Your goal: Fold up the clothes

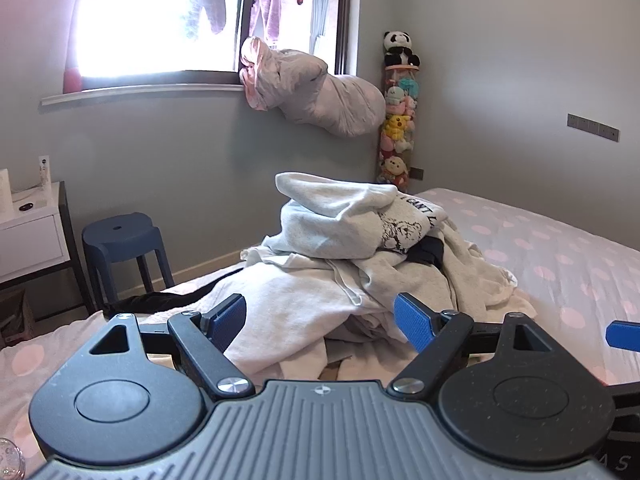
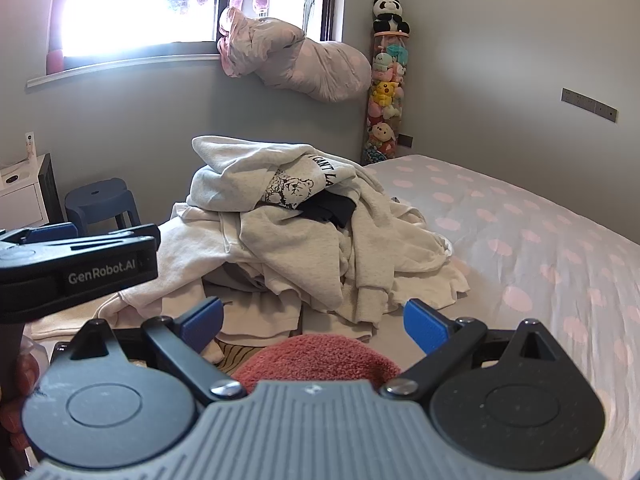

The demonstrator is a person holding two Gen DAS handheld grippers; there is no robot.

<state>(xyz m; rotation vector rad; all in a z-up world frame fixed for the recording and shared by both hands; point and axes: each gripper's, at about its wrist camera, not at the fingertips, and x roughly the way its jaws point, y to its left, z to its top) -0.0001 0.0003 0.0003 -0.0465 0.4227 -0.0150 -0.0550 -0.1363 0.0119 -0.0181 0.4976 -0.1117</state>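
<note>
A pile of pale grey and cream clothes (image 1: 360,256) lies on the bed, topped by a sweatshirt with a bear print (image 2: 292,188); a dark garment (image 2: 332,210) pokes out of the pile. My left gripper (image 1: 320,320) is open and empty, just short of the pile's near edge. My right gripper (image 2: 314,318) is open and empty, with a red fuzzy cloth (image 2: 320,356) lying just under and behind its fingers. The left gripper's body (image 2: 76,264) shows at the left of the right wrist view.
The bed (image 2: 540,240) has a grey sheet with pink dots stretching right. A blue stool (image 1: 120,248) and a white nightstand (image 1: 32,232) stand left by the wall. A rolled duvet (image 1: 312,88) hangs off the windowsill. A tube of plush toys (image 1: 396,120) fills the corner.
</note>
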